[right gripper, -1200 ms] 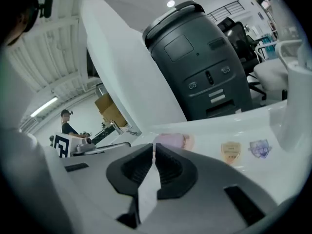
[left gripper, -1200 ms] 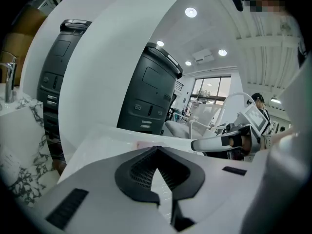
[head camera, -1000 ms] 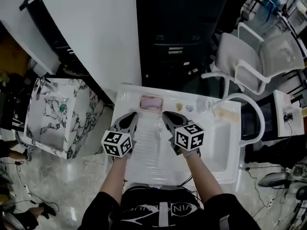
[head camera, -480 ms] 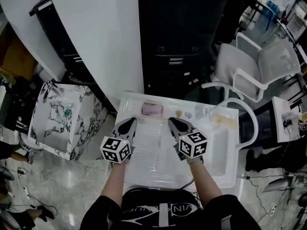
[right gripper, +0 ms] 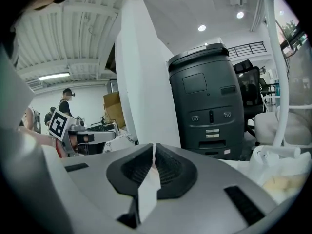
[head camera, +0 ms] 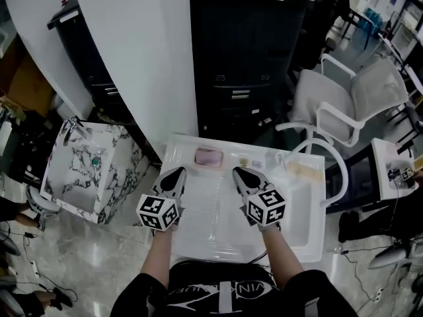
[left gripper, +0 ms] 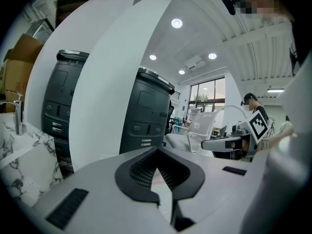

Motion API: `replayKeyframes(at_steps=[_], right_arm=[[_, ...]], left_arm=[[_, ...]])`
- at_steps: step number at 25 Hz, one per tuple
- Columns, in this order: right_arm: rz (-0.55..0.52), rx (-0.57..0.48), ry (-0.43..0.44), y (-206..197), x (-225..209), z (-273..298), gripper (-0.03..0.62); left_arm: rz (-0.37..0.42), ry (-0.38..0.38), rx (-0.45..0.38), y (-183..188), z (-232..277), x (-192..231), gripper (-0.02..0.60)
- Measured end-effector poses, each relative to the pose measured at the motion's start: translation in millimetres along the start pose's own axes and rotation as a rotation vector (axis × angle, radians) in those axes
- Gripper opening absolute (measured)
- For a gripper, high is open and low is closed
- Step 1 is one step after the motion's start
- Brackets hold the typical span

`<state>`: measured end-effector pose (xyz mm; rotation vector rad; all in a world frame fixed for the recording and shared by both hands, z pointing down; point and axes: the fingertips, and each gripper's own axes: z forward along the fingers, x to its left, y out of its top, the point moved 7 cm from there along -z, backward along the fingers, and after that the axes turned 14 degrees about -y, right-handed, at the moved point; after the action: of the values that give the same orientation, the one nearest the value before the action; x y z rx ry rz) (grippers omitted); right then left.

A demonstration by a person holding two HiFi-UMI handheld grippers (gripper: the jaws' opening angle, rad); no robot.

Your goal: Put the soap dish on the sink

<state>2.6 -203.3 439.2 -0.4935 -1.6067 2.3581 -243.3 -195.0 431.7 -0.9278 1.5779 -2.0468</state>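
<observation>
Height gained: my left gripper (head camera: 176,171) and right gripper (head camera: 238,172) ride higher over the sink (head camera: 218,224) than before. Both pairs of jaws are pressed together, empty.

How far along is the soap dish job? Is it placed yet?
Done: the pink soap dish sits on the back ledge of the white sink, apart from both grippers.
In hand: nothing. The left gripper and right gripper are both shut and empty, held over the sink short of the dish.
Left: nothing visible; the placement looks complete.
</observation>
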Motion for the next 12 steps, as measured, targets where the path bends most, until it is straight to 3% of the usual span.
replayKeyframes(at_steps=[12], right_arm=[[-0.032, -0.044, -0.009, 10.0, 5.8, -19.3, 0.034]], left_arm=[[0.031, 0.018, -0.038, 13.0, -14.1, -11.5, 0.014]])
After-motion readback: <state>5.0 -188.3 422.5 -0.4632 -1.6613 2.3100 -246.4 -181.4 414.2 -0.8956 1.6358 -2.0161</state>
